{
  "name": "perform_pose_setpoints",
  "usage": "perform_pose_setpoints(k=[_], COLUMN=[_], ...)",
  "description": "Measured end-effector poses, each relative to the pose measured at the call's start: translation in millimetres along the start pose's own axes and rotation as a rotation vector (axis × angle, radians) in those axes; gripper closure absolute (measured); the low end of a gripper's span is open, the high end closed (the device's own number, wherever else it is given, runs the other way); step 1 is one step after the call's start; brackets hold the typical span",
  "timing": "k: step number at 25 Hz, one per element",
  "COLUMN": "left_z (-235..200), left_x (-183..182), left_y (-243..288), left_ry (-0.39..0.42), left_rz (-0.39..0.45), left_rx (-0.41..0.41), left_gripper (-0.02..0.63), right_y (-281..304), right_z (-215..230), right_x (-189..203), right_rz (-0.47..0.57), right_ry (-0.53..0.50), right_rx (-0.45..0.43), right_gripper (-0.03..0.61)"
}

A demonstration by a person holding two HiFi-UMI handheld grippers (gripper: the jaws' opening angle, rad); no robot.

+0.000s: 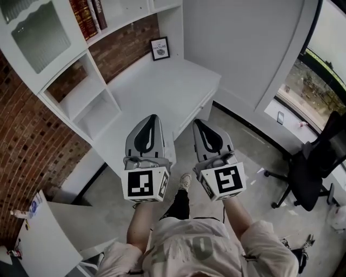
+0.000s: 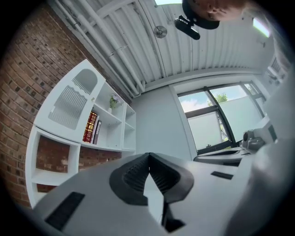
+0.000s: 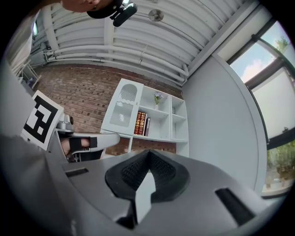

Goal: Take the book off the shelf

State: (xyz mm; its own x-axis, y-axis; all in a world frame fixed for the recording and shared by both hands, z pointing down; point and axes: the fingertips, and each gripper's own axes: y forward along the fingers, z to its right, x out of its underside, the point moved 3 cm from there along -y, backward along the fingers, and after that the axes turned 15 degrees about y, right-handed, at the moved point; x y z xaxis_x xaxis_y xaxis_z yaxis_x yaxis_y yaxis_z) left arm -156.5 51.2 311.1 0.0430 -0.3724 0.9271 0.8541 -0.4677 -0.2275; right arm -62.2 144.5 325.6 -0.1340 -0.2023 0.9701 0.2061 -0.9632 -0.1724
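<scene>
**White shelving ahead, both grippers closed and empty**

White shelf unit [image 1: 81, 92] fills the head view from nine to eleven o'clock, set against brick. The white desk [image 1: 173, 81] runs beneath it toward twelve. Both hands reach forward side by side over the floor, tipped slightly upward. The left gripper [image 1: 151, 118] sits just below centre, and the right gripper [image 1: 199, 123] is just beside it at its three o'clock. Each has its jaws pressed together with nothing between them. The books [image 1: 86, 16] stand upright on an upper shelf at eleven o'clock, well apart from both grippers.

By my judgement the step in hand is the approach. To do it well, close in on the shelf and lift one gripper to spine height. Spread its jaws before arrival, and choose an end spine so the neighbours do not topple.
</scene>
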Motion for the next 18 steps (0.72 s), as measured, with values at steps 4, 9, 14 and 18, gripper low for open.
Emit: perform_pose_setpoints(k=[4, 9, 14, 18], left_z=[-20.1, -39.7, -76.3, -102.3], left_x=[31.6, 80.1, 107.9, 111.1], left_y=[41.8, 98.3, 176.5, 244.1], left_ry=[-0.012, -0.023, -0.029, 0.041], left_rz=[-0.028, -0.062, -0.064, -0.057], left_rx=[-0.040, -0.082, -0.169, -0.234], left_gripper=[0.601, 0.601, 0.601, 0.601], right_y=[48.0, 113.4, 197.2, 280.3], right_z=[27.0, 67.2, 108.1, 135.9], right_x=[11.9, 44.8, 64.8, 49.4], right_rz=[0.024, -0.020, -0.091, -0.087], right_ry=[0.007, 0.087, 0.109, 0.102], right_rx=[-0.018, -0.053, -0.118, -0.209], right_gripper=[0.565, 0.565, 0.565, 0.565])
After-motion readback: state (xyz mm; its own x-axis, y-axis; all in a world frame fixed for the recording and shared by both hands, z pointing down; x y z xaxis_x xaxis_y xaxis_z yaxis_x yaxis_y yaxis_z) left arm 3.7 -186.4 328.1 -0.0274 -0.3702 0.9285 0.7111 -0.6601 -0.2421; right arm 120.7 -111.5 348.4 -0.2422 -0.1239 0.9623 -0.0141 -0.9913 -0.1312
